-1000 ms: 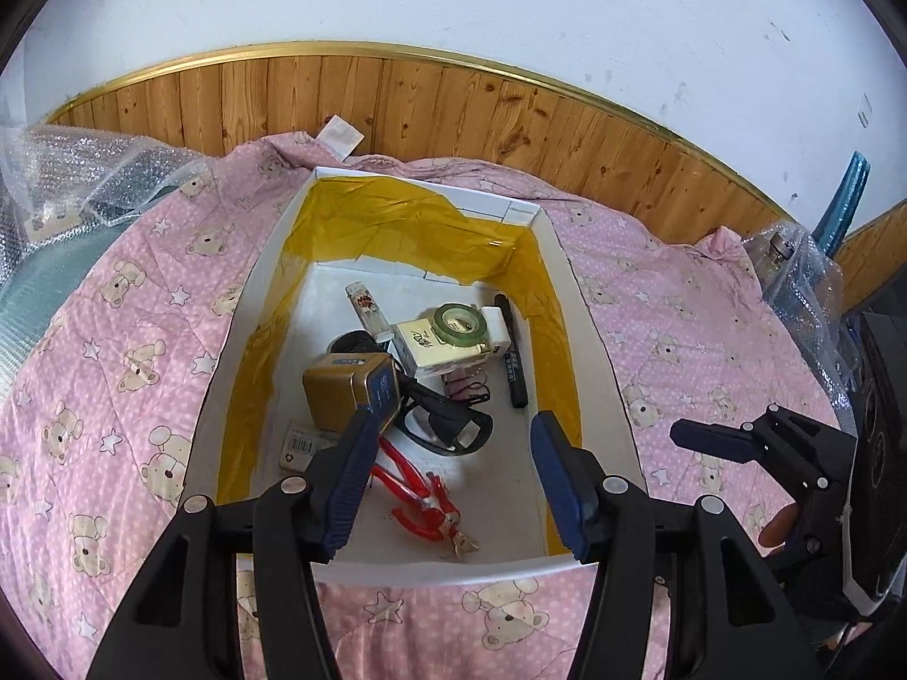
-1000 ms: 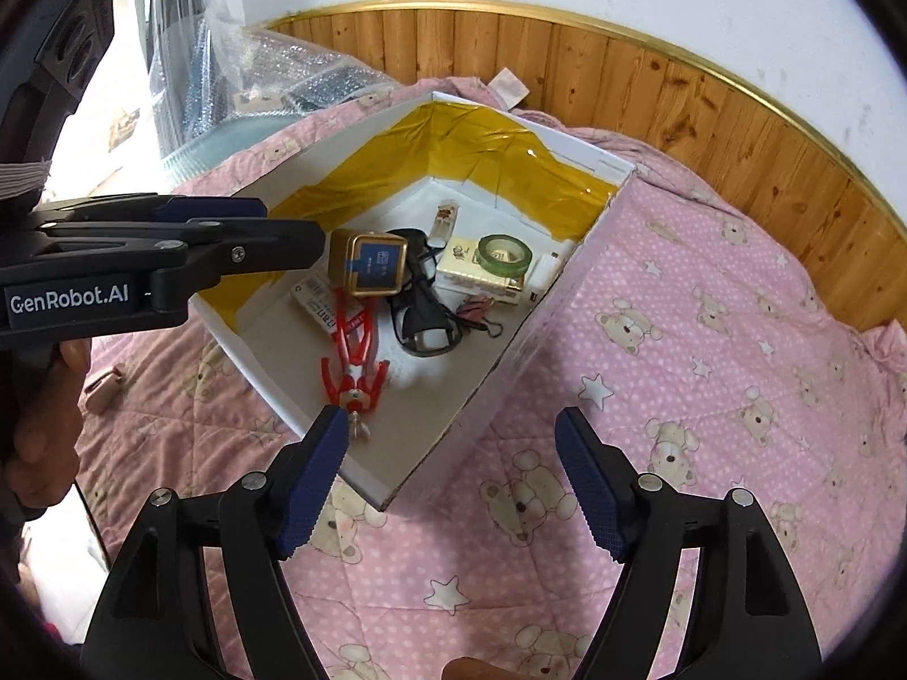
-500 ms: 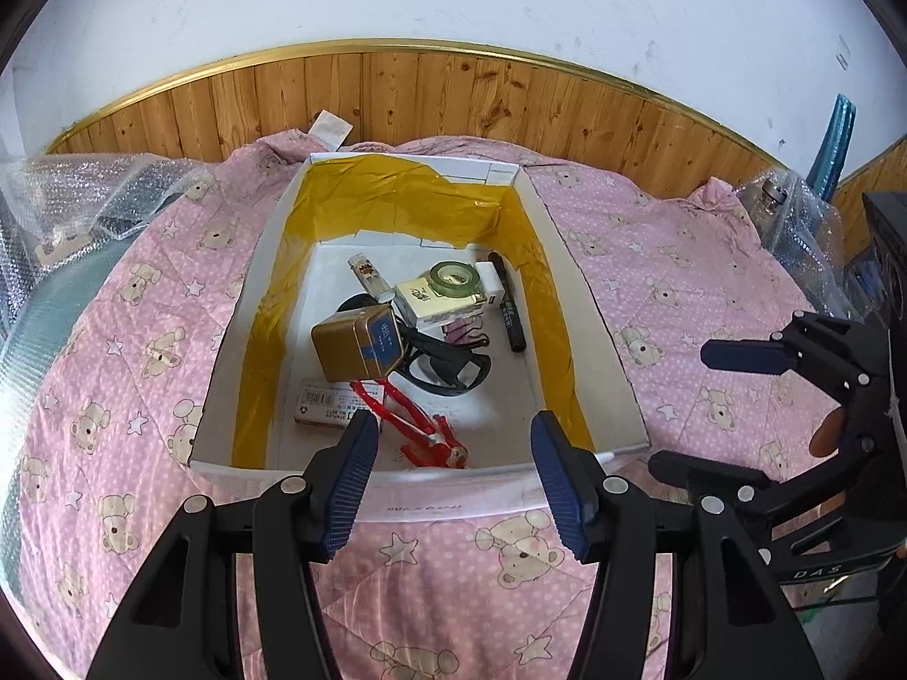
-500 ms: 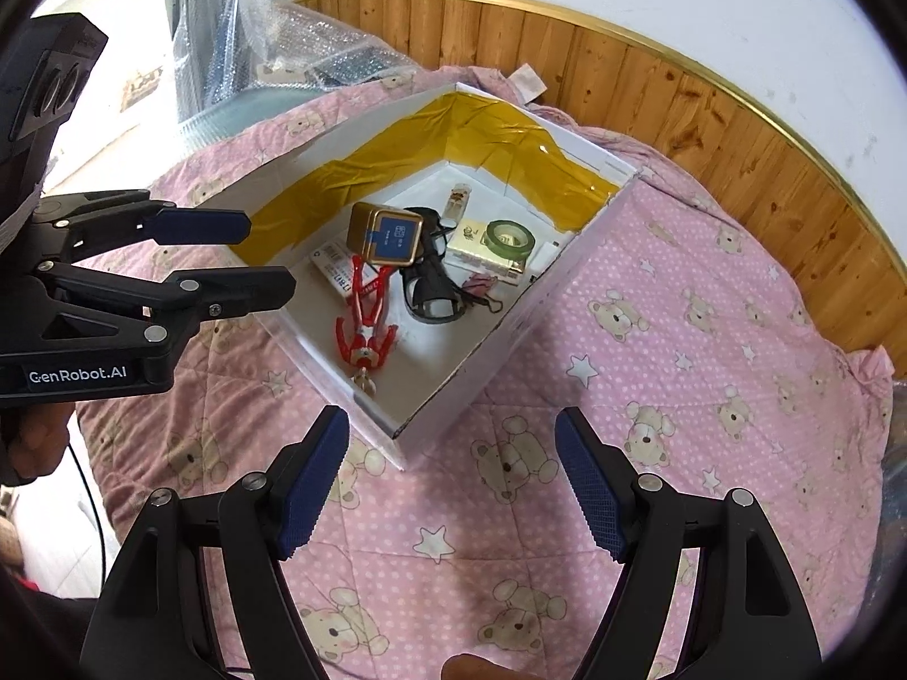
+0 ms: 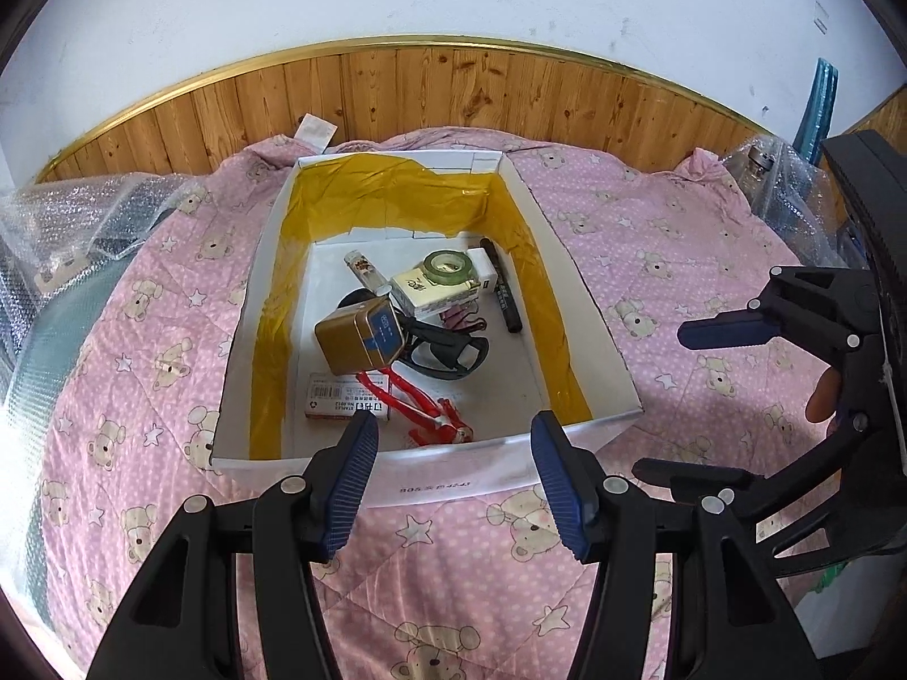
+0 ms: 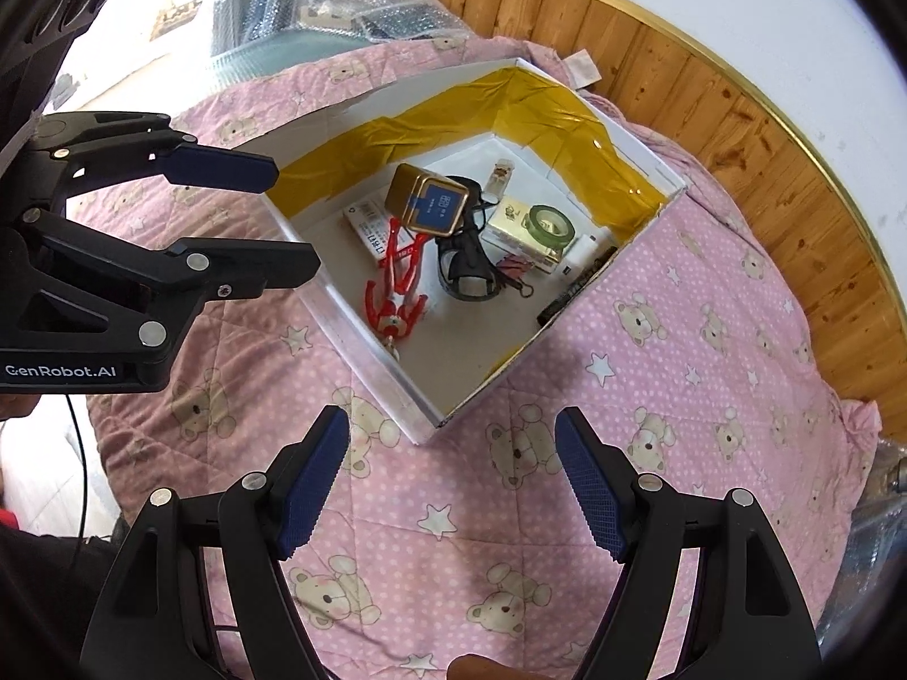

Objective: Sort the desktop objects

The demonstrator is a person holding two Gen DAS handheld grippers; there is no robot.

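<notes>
Cardboard box (image 5: pixel 567 260), yellow-taped walls, holds square gold tin (image 5: pixel 360 343).

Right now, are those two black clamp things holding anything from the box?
No, nothing is held. The left gripper and right gripper are both open and empty, apart from the items in the white box.

box (image 5: pixel 589 340) open on top, items crowd its middle, near floor bare
</notes>
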